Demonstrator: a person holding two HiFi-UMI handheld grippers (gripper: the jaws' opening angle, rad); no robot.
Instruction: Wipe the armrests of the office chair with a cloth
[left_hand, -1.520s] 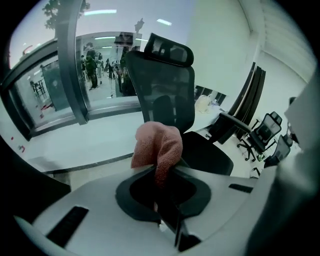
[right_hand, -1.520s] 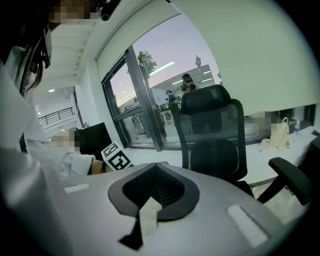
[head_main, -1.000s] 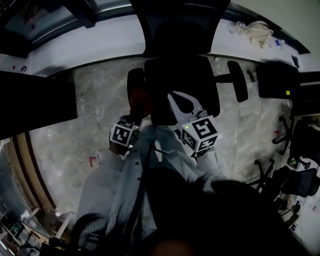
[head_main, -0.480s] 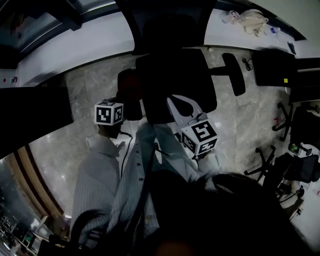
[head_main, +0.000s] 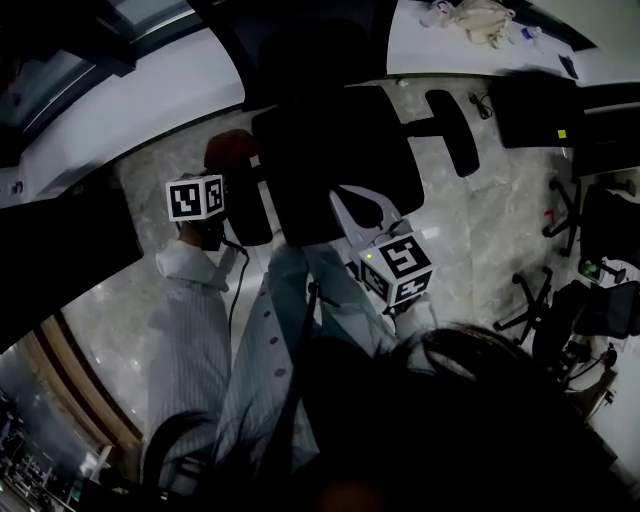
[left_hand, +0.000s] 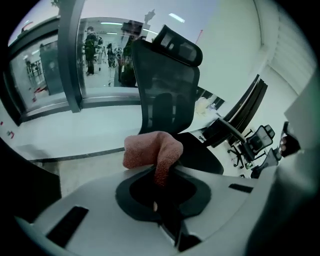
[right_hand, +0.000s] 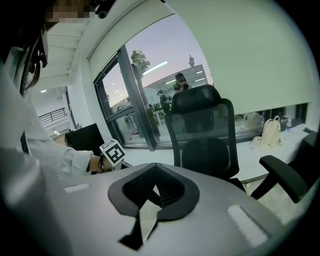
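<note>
Left gripper view: left gripper (left_hand: 162, 176) pinched cloth (left_hand: 151, 151), wad protruding to wipe the armrest (head_main: 250, 215); right gripper (right_hand: 152, 194) seemingly closed, idle.

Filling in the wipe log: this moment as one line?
left gripper shut on cloth | cloth at left-hand armrest | right gripper shut, empty, near seat | other armrest untouched

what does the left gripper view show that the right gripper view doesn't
Only the left gripper view: a reddish-pink terry cloth pinched in the left gripper's fingers. Only the right gripper view: that gripper's black-and-white marker cube and a pale shirt sleeve. Both: the black mesh-backed office chair and the glass wall behind it.
</note>
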